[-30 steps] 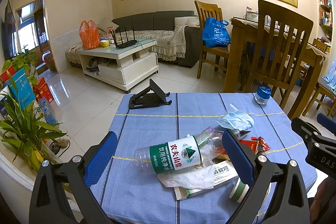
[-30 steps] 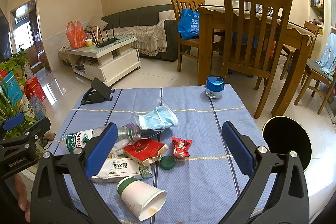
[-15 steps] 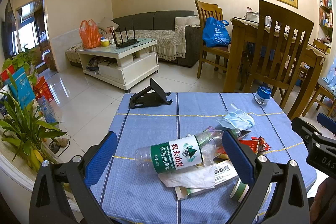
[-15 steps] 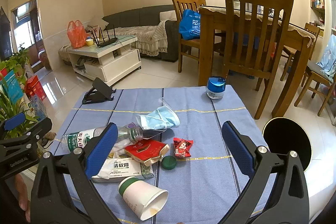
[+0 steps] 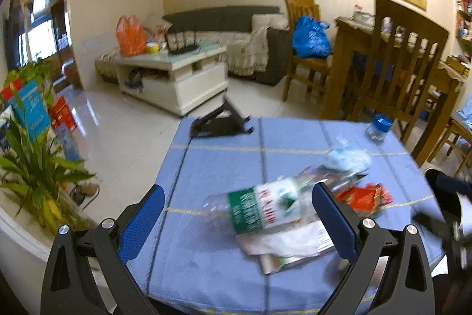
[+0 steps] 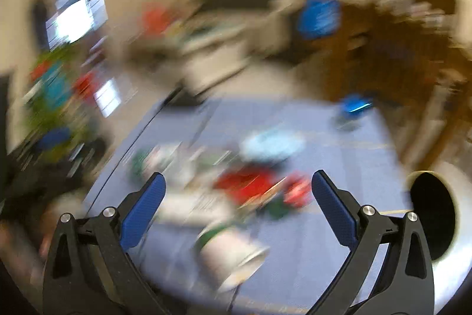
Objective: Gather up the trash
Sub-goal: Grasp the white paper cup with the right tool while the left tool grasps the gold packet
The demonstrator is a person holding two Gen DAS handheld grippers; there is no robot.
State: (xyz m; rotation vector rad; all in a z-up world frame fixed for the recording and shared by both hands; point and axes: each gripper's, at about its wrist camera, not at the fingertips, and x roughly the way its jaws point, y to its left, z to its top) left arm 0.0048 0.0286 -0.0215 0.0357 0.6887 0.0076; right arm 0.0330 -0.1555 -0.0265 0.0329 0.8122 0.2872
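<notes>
Trash lies in a pile on a blue tablecloth (image 5: 212,167). A clear plastic bottle with a green and white label (image 5: 265,211) lies on its side on white tissue and a flat carton (image 5: 292,247). A red snack wrapper (image 5: 362,197) and a light blue face mask (image 5: 348,158) lie beyond it. My left gripper (image 5: 236,214) is open, its jaws astride the bottle's base. My right gripper (image 6: 236,208) is open above a paper cup (image 6: 230,256) lying on its side; that view is badly blurred, with red wrappers (image 6: 250,185) and the mask (image 6: 271,143) showing.
A black phone stand (image 5: 218,126) and a blue-lidded jar (image 5: 379,126) stand at the table's far edge. A black-mouthed bin (image 6: 433,217) sits off the table's right side. Wooden chairs (image 5: 398,64) stand behind, potted plants (image 5: 38,167) to the left.
Both grippers have swung fast to the left and down toward the pile; the right wrist view is smeared by motion. Both stay open. The trash has not moved.
</notes>
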